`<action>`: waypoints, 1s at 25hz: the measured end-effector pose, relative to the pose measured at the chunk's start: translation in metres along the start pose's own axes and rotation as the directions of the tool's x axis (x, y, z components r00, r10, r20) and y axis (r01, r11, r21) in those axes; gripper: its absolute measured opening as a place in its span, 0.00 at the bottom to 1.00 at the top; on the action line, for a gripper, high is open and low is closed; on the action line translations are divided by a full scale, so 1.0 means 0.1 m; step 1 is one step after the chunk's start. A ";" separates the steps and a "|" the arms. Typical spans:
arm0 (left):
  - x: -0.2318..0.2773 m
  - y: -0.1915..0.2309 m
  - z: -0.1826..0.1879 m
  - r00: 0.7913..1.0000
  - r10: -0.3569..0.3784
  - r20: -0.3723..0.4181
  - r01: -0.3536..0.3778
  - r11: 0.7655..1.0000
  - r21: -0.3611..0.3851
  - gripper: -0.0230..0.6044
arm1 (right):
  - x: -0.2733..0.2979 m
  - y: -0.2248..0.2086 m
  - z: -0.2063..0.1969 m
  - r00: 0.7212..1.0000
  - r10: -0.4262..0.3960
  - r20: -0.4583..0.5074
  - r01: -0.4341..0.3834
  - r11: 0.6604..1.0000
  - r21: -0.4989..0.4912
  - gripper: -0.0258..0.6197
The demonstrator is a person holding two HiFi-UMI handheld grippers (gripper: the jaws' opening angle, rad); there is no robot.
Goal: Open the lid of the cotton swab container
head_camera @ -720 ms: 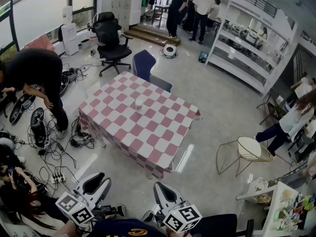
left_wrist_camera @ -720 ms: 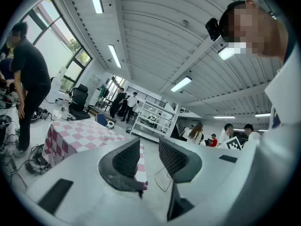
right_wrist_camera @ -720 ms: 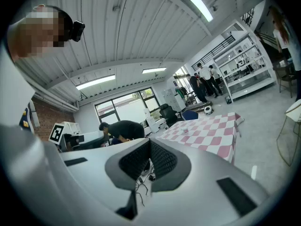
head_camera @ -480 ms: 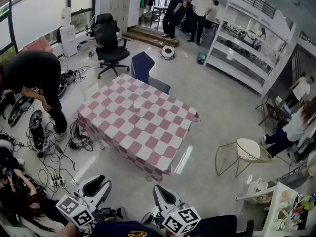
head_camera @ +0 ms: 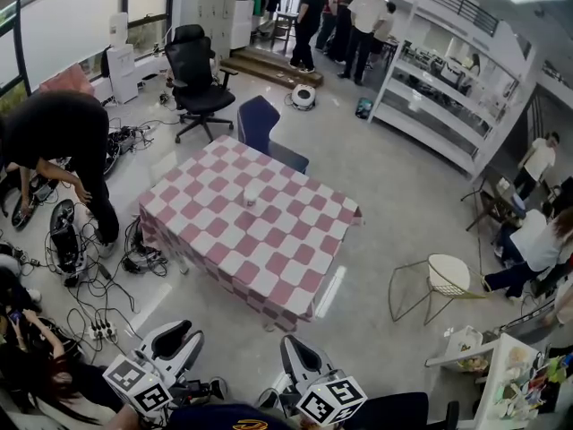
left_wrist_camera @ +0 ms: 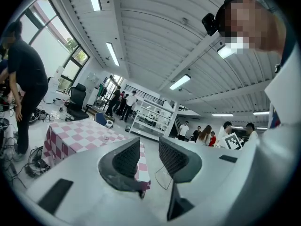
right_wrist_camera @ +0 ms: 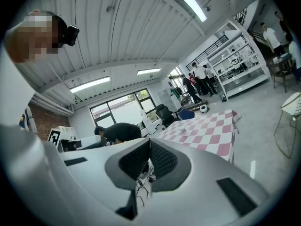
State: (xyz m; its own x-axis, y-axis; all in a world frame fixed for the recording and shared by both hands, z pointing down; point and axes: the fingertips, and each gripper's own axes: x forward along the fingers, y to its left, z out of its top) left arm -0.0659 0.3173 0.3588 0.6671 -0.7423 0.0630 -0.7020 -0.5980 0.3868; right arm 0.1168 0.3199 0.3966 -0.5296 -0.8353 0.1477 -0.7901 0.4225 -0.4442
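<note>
The cotton swab container (head_camera: pixel 252 193) is a small pale upright tub standing alone near the middle of the bench (head_camera: pixel 269 249), well ahead of both hand-held grippers and across a stretch of bare floor. It is too small here for us to make out its lid or how that lid is hinged. We judge it to be light, thin plastic: stiff enough to pinch, but smooth and easy to tip or skid on cloth. We would steady the body low down with one hand-held gripper and work the lid at its rim with the other.

The bench wears a soft pink-and-white checked cloth that drapes over its edges, so the tub may slide when pushed. A blue chair (head_camera: pixel 260 119) stands at the far side of the bench, beyond the tub.

Our left hand-held gripper (left_wrist_camera: pixel 149 142) has its ribbed dark pads a narrow gap apart, with nothing between them. Our right hand-held gripper (right_wrist_camera: pixel 149 147) has its pads pressed together, also empty. Both are held close to our body, pointing roughly level towards the bench.
</note>
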 end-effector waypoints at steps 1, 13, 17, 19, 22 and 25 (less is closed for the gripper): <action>-0.01 0.02 0.01 1.000 -0.002 0.000 0.002 1.000 0.001 0.24 | 0.02 0.01 0.00 1.000 -0.004 -0.002 0.004 1.000 0.000 0.06; -0.30 0.52 0.12 0.999 -0.033 0.005 0.033 0.999 -0.020 0.24 | 0.34 0.31 -0.21 0.996 -0.077 -0.033 0.078 0.996 0.032 0.06; -0.37 0.64 0.16 0.999 -0.044 0.003 0.044 0.999 -0.023 0.24 | 0.40 0.42 -0.27 0.995 -0.089 -0.039 0.090 0.995 0.032 0.06; -0.38 0.67 0.18 0.999 -0.048 0.007 0.048 0.999 -0.019 0.24 | 0.42 0.44 -0.25 0.994 -0.102 -0.040 0.103 0.994 0.029 0.06; -0.35 0.68 0.16 0.999 -0.054 0.008 0.054 0.998 -0.026 0.24 | 0.42 0.40 -0.26 0.993 -0.109 -0.043 0.110 0.994 0.028 0.06; -0.27 0.70 0.10 0.999 -0.047 -0.011 0.047 0.999 -0.028 0.24 | 0.47 0.30 -0.32 0.993 -0.106 -0.059 0.109 0.993 0.045 0.06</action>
State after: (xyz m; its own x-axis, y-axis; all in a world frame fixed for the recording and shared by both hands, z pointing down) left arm -0.1359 0.2924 0.3747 0.7021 -0.7100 0.0550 -0.6629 -0.6233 0.4148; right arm 0.0580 0.3047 0.4183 -0.4601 -0.8532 0.2457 -0.8284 0.3129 -0.4646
